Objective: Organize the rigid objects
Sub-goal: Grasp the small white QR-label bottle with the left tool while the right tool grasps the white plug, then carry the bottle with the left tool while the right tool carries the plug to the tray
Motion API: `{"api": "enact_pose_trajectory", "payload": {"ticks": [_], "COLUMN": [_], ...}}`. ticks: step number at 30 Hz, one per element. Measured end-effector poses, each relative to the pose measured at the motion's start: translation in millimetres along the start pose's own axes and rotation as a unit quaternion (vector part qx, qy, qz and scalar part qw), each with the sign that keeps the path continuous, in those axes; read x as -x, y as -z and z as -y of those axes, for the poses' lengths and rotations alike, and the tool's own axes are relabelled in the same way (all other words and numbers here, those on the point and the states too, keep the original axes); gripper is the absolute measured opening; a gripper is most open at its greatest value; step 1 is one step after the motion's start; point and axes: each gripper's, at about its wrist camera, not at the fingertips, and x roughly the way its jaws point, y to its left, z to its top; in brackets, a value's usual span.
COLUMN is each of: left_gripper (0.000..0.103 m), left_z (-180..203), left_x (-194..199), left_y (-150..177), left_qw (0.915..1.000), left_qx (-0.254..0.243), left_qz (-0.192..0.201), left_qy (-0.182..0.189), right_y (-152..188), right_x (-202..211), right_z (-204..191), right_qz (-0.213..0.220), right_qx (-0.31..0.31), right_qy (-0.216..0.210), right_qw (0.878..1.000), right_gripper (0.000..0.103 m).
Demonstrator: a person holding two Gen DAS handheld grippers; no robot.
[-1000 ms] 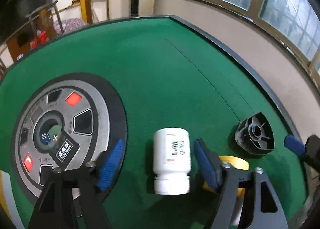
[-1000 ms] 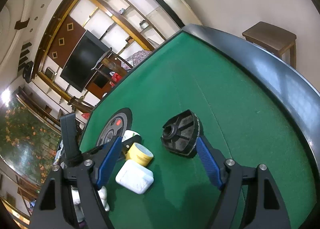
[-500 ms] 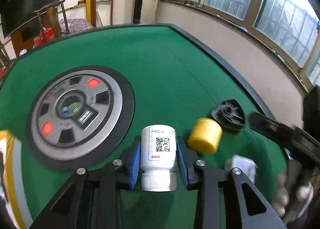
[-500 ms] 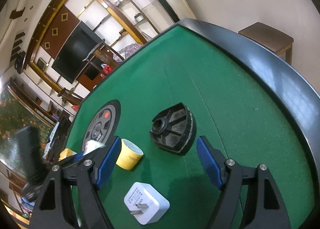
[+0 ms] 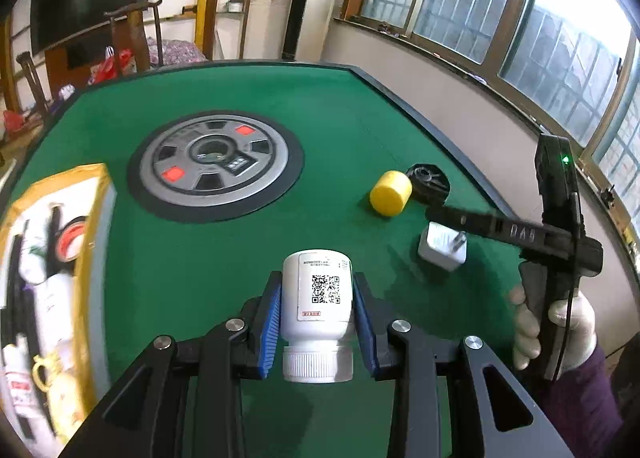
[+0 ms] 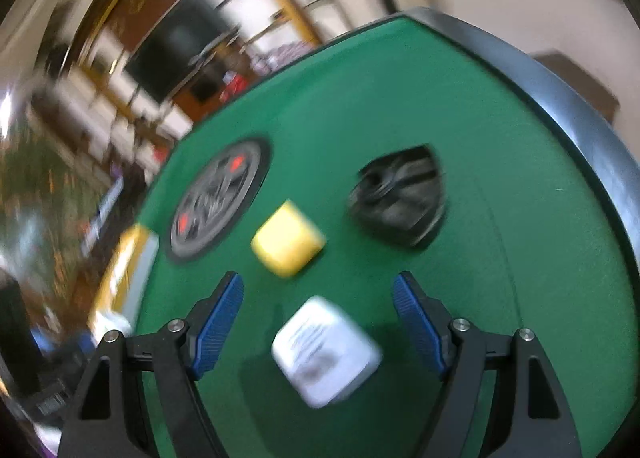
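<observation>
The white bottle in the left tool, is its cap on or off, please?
On: the white bottle carries its ribbed cap, clamped in the left tool.

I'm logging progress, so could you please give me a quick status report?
Left gripper shut on white bottle, clear of the table. Right gripper open over white charger. Yellow cap and black disc ahead; nothing in the way.
</observation>
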Motion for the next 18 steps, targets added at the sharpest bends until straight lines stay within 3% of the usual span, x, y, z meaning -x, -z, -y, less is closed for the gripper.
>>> {"api": "enact_pose_trajectory", "payload": {"ticks": [4, 8, 10, 11, 18], "left_gripper": [0.034, 0.034, 0.034, 0.034, 0.035], "left_z": [-9.4, -18.9, -24.6, -26.3, -43.8], "left_x": [9.6, 14.7, 17.9, 19.2, 28.6], "left_y": [13.4, 22.1, 26.6, 28.1, 38.0], "left_qw": [1.0000, 0.9998, 0.9996, 0.9995, 0.9987], "left_qx": [0.005, 0.017, 0.024, 0.025, 0.035], "left_qz": [-0.001, 0.000, 0.001, 0.002, 0.004], "left_qy": [-0.002, -0.011, -0.015, -0.017, -0.038], "right_y": [20.2, 22.1, 23.3, 23.5, 30.6], "right_x": [-13.2, -21.1, -24.1, -25.7, -14.3], "right_z": [-29.4, -42.3, -46.5, -47.7, -46.9], "right_qz": [-0.037, -0.040, -0.039, -0.040, -0.037], "right_qx": [0.096, 0.132, 0.146, 0.155, 0.128], "right_qy": [0.076, 0.123, 0.152, 0.168, 0.157], "right_qw": [0.992, 0.983, 0.977, 0.973, 0.979], "right_gripper": [0.077, 0.075, 0.054, 0.055, 0.054]}}
